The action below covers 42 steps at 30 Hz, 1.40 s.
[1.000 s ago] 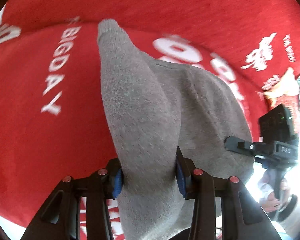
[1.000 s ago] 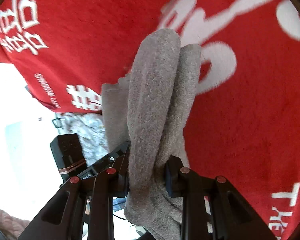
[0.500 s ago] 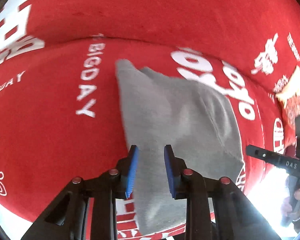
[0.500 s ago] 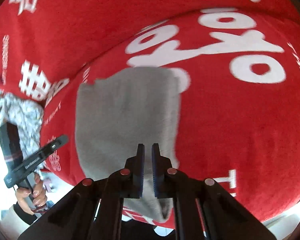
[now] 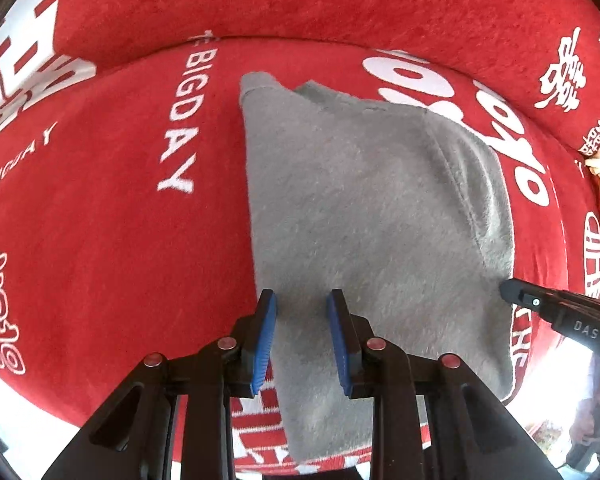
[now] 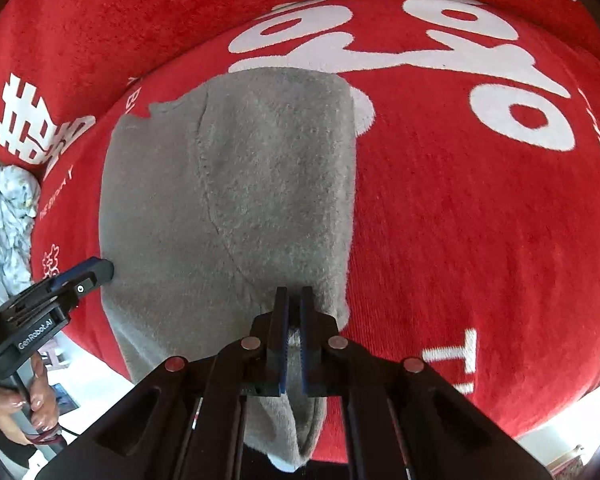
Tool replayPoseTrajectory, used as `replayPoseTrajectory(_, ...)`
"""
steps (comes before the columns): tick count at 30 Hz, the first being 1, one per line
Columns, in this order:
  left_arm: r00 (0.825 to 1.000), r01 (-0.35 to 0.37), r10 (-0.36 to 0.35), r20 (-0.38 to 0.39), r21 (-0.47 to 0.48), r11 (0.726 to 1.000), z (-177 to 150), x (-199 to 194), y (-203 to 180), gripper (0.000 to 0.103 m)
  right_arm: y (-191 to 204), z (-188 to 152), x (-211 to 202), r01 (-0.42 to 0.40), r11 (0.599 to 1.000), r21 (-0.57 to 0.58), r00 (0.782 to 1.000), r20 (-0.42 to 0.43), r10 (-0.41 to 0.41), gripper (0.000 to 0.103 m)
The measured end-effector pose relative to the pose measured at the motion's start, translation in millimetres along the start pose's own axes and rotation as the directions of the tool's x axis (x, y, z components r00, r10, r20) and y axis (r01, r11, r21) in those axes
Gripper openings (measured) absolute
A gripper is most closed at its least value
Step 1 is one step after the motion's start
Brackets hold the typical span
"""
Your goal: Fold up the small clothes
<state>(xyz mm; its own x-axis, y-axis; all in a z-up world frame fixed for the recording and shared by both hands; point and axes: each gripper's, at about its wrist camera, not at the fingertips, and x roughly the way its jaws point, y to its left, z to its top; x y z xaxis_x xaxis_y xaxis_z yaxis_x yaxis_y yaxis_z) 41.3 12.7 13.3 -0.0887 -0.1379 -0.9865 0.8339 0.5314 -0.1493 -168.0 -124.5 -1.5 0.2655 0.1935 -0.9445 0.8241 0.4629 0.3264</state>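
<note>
Bottom centre, the left gripper (image 5: 302, 338) has its jaws spread over the grey fleece garment (image 5: 372, 216); the right gripper (image 6: 295, 334) is nearly shut, nothing pinched. Garment lies mid-frame on the red blanket (image 5: 100, 220). Looks soft, light, floppy, so I'd grab corners.

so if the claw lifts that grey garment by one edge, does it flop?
Probably: the grey garment is soft fleece, lying limp with its near end drooping off the red blanket. Likely light. Its fuzzy nap should grip rather than slip.
</note>
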Motion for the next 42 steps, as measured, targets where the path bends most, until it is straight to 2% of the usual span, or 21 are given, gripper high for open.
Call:
replayPoseTrajectory(7,0.999,-0.021,0.021,-0.037,0.004,1.0,-12,-9,-5,0.029,0,-9,-13,0.02,0.999,0.039,0.999,-0.026,-0.019,0.004)
replayPoseTrajectory(20,0.998,-0.044,0.044,-0.037,-0.001,0.999,-23,-49,-15,0.029,15,-27,-50,0.005,0.999,0.053,1.0,-0.016,-0.005,0.004)
replayPoseTrajectory(23,0.998,-0.051,0.051,-0.043,-0.001,0.999,-26,-58,-16,0.029,20,-30,-61,0.002,0.999,0.05,1.0,-0.01,-0.002,0.008)
replayPoseTrajectory(26,0.995,-0.082,0.082,-0.051,0.003,0.997,-31,-66,-18,0.03,26,-35,-71,0.01,0.999,0.042,1.0,-0.012,-0.01,0.007)
replayPoseTrajectory(27,0.995,-0.087,0.087,-0.052,0.002,0.996,-32,-69,-18,0.033,29,-36,-74,0.011,0.999,0.039,1.0,-0.013,-0.011,0.008)
replayPoseTrajectory(28,0.994,-0.095,0.095,-0.054,-0.001,0.995,-34,-72,-18,0.042,31,-38,-78,0.014,0.999,0.035,1.0,-0.013,-0.014,0.008)
replayPoseTrajectory(29,0.993,-0.104,0.104,-0.052,-0.008,0.995,-36,-76,-18,0.079,33,-40,-81,0.02,0.999,0.031,1.0,-0.011,-0.02,0.011)
replayPoseTrajectory(30,0.993,-0.116,0.115,-0.038,-0.016,0.993,-38,-80,-18,0.102,36,-41,-84,0.036,0.999,0.026,0.999,-0.007,-0.036,0.032)
replayPoseTrajectory(31,0.991,-0.132,0.132,-0.008,-0.022,0.991,-40,-87,-17,0.102,40,-43,-88,0.058,0.998,0.018,0.998,0.001,-0.058,0.051)
replayPoseTrajectory(32,0.989,-0.146,0.146,0.018,-0.017,0.989,-42,-93,-19,0.102,43,-45,-92,0.076,0.997,0.013,0.997,0.014,-0.076,0.086)
replayPoseTrajectory(33,0.988,-0.152,0.152,0.022,-0.008,0.988,-43,-97,-19,0.102,46,-47,-97,0.094,0.996,0.009,0.995,0.039,-0.094,0.094)
replayPoseTrajectory(36,0.986,-0.168,0.169,0.016,-0.011,0.986,-45,-103,-18,0.102,54,-50,-106,0.137,0.991,-0.016,0.989,0.066,-0.135,0.097)
replayPoseTrajectory(37,0.983,-0.18,0.181,0.013,-0.014,0.983,-46,-105,-18,0.102,56,-52,-107,0.151,0.988,-0.018,0.986,0.071,-0.149,0.102)
replayPoseTrajectory(42,0.978,-0.208,0.208,0.014,-0.015,0.978,-48,-113,-17,0.102,62,-55,-115,0.192,0.981,-0.009,0.977,0.091,-0.19,0.103)
